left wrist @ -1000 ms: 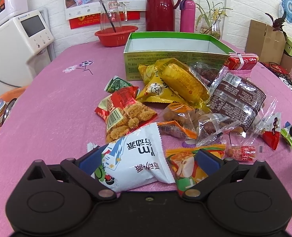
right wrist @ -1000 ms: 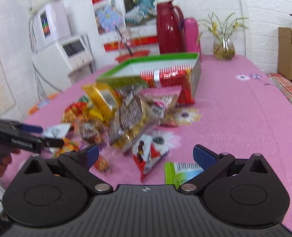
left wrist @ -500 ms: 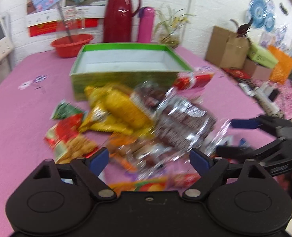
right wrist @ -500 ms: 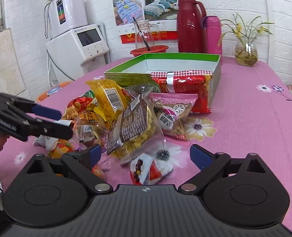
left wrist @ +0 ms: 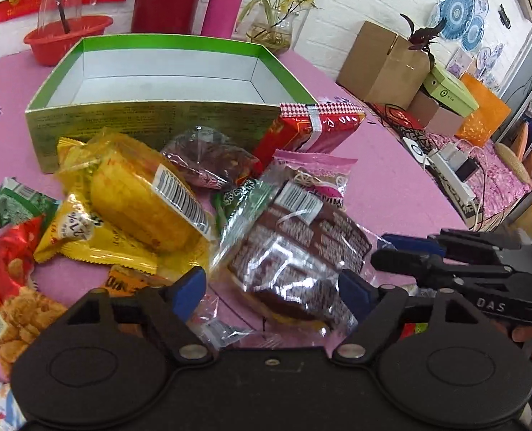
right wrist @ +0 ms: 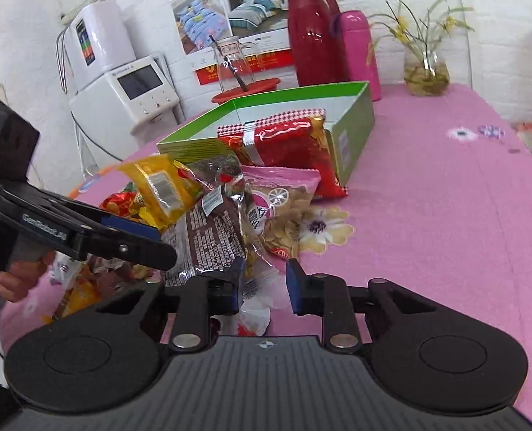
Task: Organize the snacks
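Note:
A heap of snack packets lies on the pink table in front of an empty green box (left wrist: 165, 72) (right wrist: 352, 129). My left gripper (left wrist: 273, 287) is open, its blue pads either side of a brown cake packet (left wrist: 294, 248) (right wrist: 208, 240). My right gripper (right wrist: 262, 287) is partly closed with a gap between its pads, low over a small red and white packet (right wrist: 251, 319) at the heap's near edge; it also shows from the side in the left wrist view (left wrist: 409, 251). A yellow cake packet (left wrist: 147, 197), a red packet (left wrist: 309, 129) (right wrist: 287, 143) and a pink seed packet (right wrist: 284, 197) lie nearby.
A red thermos (right wrist: 312, 36), pink bottle (right wrist: 359, 50), flower vase (right wrist: 426, 72) and red bowl (left wrist: 68, 39) stand behind the box. A white appliance (right wrist: 122, 97) is at the left. Cardboard boxes (left wrist: 384, 64) and a power strip (left wrist: 453, 176) lie beyond the table's right edge.
My left gripper moved right and forward from the white packet to straddle the brown cake packet. My right gripper moved in to the heap and narrowed its jaws.

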Demonstrator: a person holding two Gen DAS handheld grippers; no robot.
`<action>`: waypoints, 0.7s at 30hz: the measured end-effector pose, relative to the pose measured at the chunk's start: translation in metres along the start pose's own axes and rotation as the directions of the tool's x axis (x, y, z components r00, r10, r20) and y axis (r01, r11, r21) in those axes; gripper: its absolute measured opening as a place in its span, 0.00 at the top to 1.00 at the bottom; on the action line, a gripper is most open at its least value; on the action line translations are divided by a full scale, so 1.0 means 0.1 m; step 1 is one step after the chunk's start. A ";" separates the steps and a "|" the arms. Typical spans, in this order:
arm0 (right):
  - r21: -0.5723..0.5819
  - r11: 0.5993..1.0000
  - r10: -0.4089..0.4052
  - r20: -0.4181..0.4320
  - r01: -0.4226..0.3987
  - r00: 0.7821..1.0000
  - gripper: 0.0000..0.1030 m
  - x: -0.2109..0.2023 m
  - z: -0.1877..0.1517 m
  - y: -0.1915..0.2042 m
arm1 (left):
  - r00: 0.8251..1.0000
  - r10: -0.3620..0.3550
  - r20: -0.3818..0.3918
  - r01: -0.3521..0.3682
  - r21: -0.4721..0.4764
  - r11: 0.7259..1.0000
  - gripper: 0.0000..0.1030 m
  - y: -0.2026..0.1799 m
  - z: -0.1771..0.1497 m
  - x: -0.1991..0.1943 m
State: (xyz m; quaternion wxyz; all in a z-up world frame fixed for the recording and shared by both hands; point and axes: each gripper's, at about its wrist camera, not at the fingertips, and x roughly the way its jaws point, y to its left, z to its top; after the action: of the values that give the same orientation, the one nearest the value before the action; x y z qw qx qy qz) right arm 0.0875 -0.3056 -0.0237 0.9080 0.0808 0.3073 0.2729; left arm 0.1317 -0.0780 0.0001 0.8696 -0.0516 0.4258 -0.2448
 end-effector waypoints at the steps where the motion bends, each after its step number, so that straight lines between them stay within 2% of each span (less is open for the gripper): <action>1: 0.006 1.000 0.005 0.002 -0.006 1.000 0.48 -0.01 -0.01 0.01 | 1.000 0.007 0.008 -0.007 0.008 1.000 0.37 -0.01 0.01 0.01; 2: -0.001 1.000 0.003 0.005 -0.003 1.000 0.37 -0.01 -0.01 0.04 | 1.000 0.012 0.012 -0.012 0.014 1.000 0.24 -0.02 0.02 0.02; 3: -0.021 1.000 0.005 0.002 -0.005 1.000 0.23 0.00 -0.02 0.08 | 1.000 0.008 0.006 -0.008 0.014 1.000 0.24 0.00 0.03 0.05; 4: -0.046 0.999 0.009 -0.005 -0.009 1.000 0.13 0.02 -0.02 0.12 | 1.000 0.000 -0.004 0.000 0.010 1.000 0.24 0.02 0.05 0.08; 5: -0.069 0.998 0.011 -0.013 -0.012 1.000 0.00 0.05 -0.02 0.15 | 1.000 -0.004 -0.009 0.004 0.006 1.000 0.25 0.04 0.07 0.11; 6: -0.088 0.996 0.011 -0.023 -0.013 1.000 0.00 0.08 -0.03 0.18 | 1.000 -0.010 -0.008 0.010 0.010 1.000 0.29 0.05 0.08 0.13; 7: -0.108 0.994 0.014 -0.034 -0.018 0.999 0.00 0.11 -0.03 0.21 | 1.000 -0.023 -0.009 0.023 0.012 1.000 0.37 0.05 0.09 0.14; 9: -0.124 0.992 0.030 -0.054 -0.037 0.998 0.00 0.16 -0.02 0.24 | 0.996 -0.086 -0.024 0.086 0.008 0.996 0.82 0.05 0.10 0.14; 11: -0.136 0.990 0.031 -0.070 -0.041 0.997 0.00 0.17 -0.01 0.27 | 0.992 -0.121 -0.036 0.122 0.006 0.993 0.82 0.03 0.09 0.11; 12: -0.145 0.989 0.030 -0.073 -0.041 0.997 0.00 0.16 0.00 0.27 | 0.992 -0.125 -0.033 0.126 0.037 0.991 0.80 0.03 0.07 0.07; 13: -0.157 0.987 0.028 -0.073 -0.040 0.997 0.00 0.14 0.01 0.28 | 0.991 -0.131 -0.039 0.133 0.051 0.990 0.74 0.04 0.05 0.05; 15: -0.172 0.985 0.020 -0.076 -0.033 0.997 0.00 0.12 0.01 0.27 | 0.988 -0.142 -0.054 0.145 0.066 0.987 0.36 0.08 0.02 0.06; 16: -0.170 0.985 0.015 -0.088 -0.030 0.996 0.00 0.14 0.01 0.28 | 0.990 -0.131 -0.056 0.134 0.064 0.989 0.31 0.09 0.00 0.08; 18: -0.173 0.985 0.002 -0.105 -0.021 0.995 0.00 0.20 0.00 0.30 | 0.991 -0.123 -0.056 0.126 0.049 0.991 0.29 0.12 -0.03 0.15; 20: -0.174 0.984 0.006 -0.101 -0.024 0.995 0.00 0.21 -0.02 0.31 | 0.991 -0.126 -0.036 0.129 0.082 0.988 0.31 0.10 -0.04 0.16; 21: -0.169 0.985 0.004 -0.104 -0.022 0.995 0.00 0.20 -0.02 0.31 | 0.992 -0.124 -0.032 0.126 0.081 0.989 0.40 0.08 -0.04 0.16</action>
State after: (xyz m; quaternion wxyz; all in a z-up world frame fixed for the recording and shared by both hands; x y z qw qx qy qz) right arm 0.0862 -0.2687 -0.0258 0.8928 -0.0093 0.3287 0.3079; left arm 0.1396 -0.0776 -0.0162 0.8482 -0.0389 0.4227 -0.3168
